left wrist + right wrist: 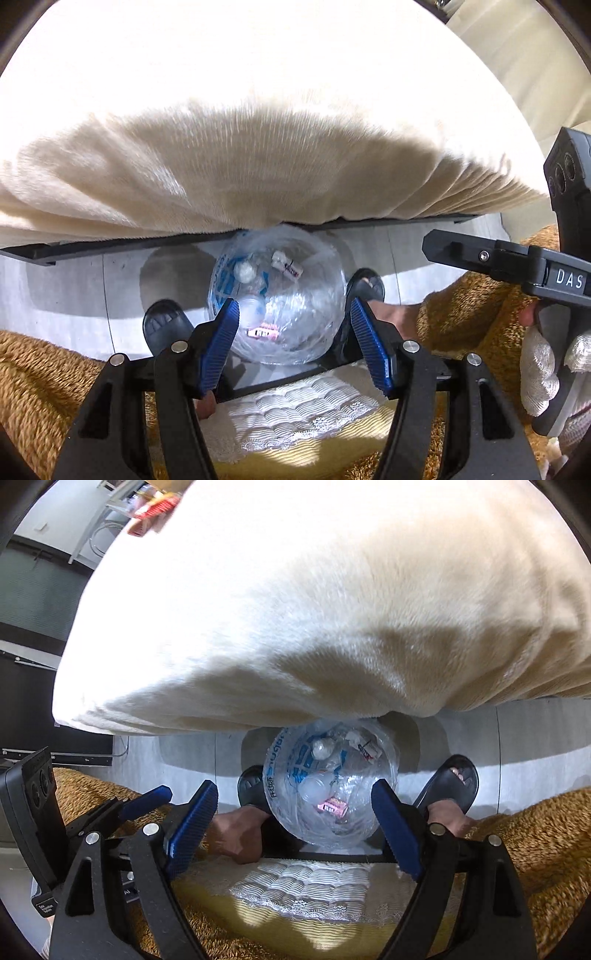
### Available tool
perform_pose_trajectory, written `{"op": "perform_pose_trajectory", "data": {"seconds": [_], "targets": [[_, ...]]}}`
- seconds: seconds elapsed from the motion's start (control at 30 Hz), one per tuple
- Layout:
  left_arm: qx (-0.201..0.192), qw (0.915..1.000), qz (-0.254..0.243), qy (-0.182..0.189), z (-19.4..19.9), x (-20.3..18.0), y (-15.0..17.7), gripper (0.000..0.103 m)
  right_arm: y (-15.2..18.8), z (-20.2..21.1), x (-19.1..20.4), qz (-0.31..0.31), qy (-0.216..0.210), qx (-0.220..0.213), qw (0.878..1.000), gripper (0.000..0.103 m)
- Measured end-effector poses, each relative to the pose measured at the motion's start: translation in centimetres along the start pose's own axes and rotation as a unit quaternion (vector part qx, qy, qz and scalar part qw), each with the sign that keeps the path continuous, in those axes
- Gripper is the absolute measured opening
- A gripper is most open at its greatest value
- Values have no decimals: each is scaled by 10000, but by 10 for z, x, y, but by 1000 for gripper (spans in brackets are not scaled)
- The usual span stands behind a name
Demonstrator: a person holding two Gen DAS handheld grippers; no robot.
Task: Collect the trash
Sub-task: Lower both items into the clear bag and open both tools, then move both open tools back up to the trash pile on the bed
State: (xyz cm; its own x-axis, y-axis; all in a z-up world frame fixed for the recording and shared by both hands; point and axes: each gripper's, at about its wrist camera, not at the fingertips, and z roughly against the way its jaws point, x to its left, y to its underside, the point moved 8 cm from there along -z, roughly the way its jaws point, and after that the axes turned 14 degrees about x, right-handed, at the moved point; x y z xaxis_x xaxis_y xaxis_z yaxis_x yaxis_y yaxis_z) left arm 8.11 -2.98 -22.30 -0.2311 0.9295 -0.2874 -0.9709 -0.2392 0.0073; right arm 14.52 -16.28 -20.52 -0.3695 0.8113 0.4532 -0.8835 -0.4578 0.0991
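Grey floor holds a trash bag (275,295) beneath both wide, empty tongs; shelving (110,502) shows only rightward.

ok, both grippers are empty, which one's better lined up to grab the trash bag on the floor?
Left, probably. The left gripper is open and frames the clear trash bag squarely between its fingers. In the right gripper view, also open, the bag sits off-centre.
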Motion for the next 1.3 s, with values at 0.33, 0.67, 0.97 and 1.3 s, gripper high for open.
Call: {"op": "perform_pose_trajectory", "data": {"seconds": [0.33, 0.67, 0.97, 1.3], "targets": [[-758, 9971, 0, -15, 53, -3, 11, 62, 21, 49, 17, 362, 131, -622, 9973, 84], [-1561, 9874, -225, -89, 117, -20, 21, 62, 39, 107, 36, 665, 191, -1346, 9885, 84], [-1956, 9799, -362, -159, 157, -27, 5, 62, 29, 148, 53, 1038, 430, -1833, 9766, 84], [-2059, 9781, -294, -108, 170, -6, -40, 62, -29, 168, 72, 1414, 558, -2158, 9645, 84]]}}
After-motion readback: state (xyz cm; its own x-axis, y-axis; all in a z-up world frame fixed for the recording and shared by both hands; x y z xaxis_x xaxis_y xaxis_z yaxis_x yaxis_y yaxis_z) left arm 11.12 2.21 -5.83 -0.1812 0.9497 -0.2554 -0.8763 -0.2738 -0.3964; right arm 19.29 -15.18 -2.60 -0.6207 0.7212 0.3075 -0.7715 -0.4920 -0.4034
